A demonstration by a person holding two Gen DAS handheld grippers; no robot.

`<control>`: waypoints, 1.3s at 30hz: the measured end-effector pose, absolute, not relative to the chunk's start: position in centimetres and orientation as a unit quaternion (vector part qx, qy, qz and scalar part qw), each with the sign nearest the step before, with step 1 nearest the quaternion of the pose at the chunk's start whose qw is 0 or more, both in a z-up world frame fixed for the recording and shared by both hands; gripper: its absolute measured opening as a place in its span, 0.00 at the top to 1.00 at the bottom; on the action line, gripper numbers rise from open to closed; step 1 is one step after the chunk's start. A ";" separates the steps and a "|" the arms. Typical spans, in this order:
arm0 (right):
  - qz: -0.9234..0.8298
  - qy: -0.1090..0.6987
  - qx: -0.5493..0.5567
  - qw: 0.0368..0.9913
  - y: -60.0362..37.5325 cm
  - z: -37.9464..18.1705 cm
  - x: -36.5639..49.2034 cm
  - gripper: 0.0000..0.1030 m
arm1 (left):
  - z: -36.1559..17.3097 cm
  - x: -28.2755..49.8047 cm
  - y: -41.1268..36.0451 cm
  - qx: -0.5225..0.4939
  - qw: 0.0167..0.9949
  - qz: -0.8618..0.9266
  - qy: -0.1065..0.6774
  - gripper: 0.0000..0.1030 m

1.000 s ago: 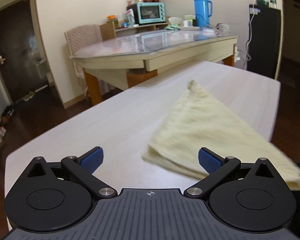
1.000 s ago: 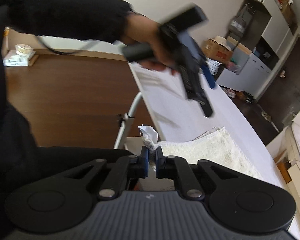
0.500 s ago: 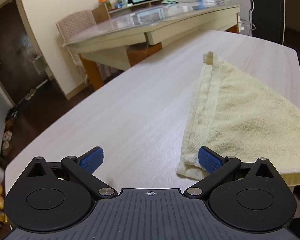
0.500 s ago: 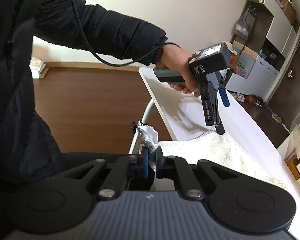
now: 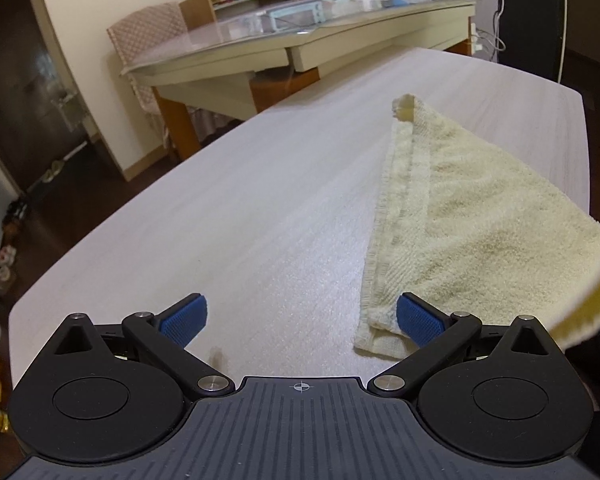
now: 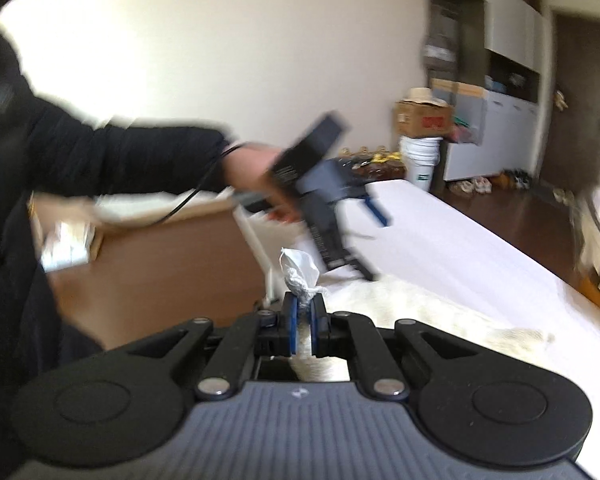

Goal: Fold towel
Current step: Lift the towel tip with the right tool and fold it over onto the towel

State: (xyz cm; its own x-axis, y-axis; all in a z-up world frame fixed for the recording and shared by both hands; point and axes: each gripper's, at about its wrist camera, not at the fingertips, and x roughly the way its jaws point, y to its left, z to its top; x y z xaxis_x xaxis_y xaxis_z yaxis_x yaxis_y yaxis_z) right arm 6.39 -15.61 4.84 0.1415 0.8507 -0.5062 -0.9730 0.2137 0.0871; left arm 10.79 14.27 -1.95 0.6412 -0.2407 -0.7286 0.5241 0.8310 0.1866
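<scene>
One corner of the towel (image 6: 300, 280) is pinched tight in the right gripper (image 6: 302, 330) and carried over for the fold, while the rest lies along the table's (image 5: 240, 216) right edge. The left gripper (image 5: 300, 318) is spread wide, empty – its right finger sits at the towel's near corner, probably to grab it.

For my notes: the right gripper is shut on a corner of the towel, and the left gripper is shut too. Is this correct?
Not quite: the left gripper is open, as the left wrist view shows, its pads apart over the table. The right gripper is indeed shut on the towel.
</scene>
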 end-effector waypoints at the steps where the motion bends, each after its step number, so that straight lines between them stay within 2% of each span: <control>1: 0.611 0.245 -0.103 0.746 -16.2 4.9 8.6 0.93 | -1.9 10.8 14.4 0.189 0.886 -0.216 0.365 0.00; 5: 0.595 0.289 -0.001 0.750 -17.8 4.2 16.0 0.93 | -2.0 10.6 15.2 0.165 0.891 -0.210 0.368 0.00; 14: 0.557 0.361 0.108 0.740 -19.1 0.7 25.7 0.93 | -2.1 10.5 16.3 0.120 0.899 -0.200 0.369 0.00; 30: 0.494 0.435 0.157 0.736 -19.9 -3.9 30.5 0.93 | -2.2 10.4 17.1 0.101 0.906 -0.182 0.368 0.00; 39: 0.513 0.410 0.218 0.722 -20.5 -2.3 30.6 0.93 | -2.1 10.6 17.0 0.109 0.902 -0.183 0.376 0.00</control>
State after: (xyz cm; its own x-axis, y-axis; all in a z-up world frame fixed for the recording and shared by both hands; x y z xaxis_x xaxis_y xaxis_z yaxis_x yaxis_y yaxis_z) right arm 30.60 -20.51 -2.31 0.1384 0.9190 -0.3691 -0.5620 0.3798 0.7348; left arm 10.59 16.98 -2.12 0.6506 -0.2473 -0.7180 0.4114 0.9095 0.0595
